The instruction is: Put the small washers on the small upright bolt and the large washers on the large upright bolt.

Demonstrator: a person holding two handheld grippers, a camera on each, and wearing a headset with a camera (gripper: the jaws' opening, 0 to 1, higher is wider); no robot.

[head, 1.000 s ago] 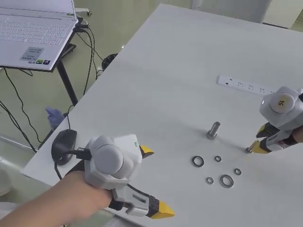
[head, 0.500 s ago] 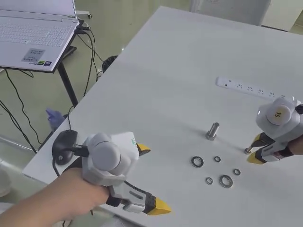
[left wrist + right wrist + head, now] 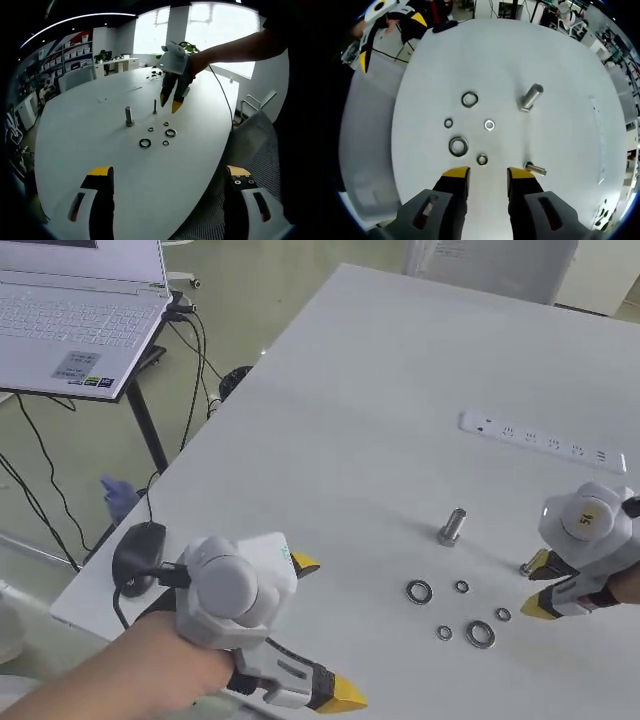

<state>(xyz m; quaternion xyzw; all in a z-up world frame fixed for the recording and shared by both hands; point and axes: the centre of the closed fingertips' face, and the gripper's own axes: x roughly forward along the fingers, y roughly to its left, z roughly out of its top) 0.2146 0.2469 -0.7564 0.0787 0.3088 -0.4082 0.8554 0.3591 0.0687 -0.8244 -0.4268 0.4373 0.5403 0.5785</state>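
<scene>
White matte table [image 3: 350, 420], smooth top. Far right on it lies a white power strip [image 3: 540, 440], long and flat, well apart from the parts. At the near-left table edge sits a black mouse [image 3: 135, 548] with a cable. Off the table, far left, there is an open laptop [image 3: 70, 320] on a stand, with small stickers by the keyboard; their text is too small to read. Between the grippers and the parts there is just bare tabletop.

Large bolt [image 3: 452, 525] is upright mid-table, shiny metal, thick shaft. Small bolt [image 3: 524, 568] is right of it, thin, just beside the far tip of the right gripper [image 3: 534, 587]. All five washers lie flat on the table, near side of the bolts: two large washers [image 3: 418, 591], dark metal rings, with three small washers [image 3: 461, 587] scattered among them, none touching.

Right gripper has a pale grey body and yellow tips. Its jaws are parted and grasp nothing, just right of the washers. The round yellow sticker [image 3: 585, 520] on its cap carries two digits, maybe 15, not sure. In the right gripper view one small washer lies just ahead of the jaw tips.

Left gripper [image 3: 325, 632] is near left over the table edge, jaws spread wide and empty, well apart from the washers.
</scene>
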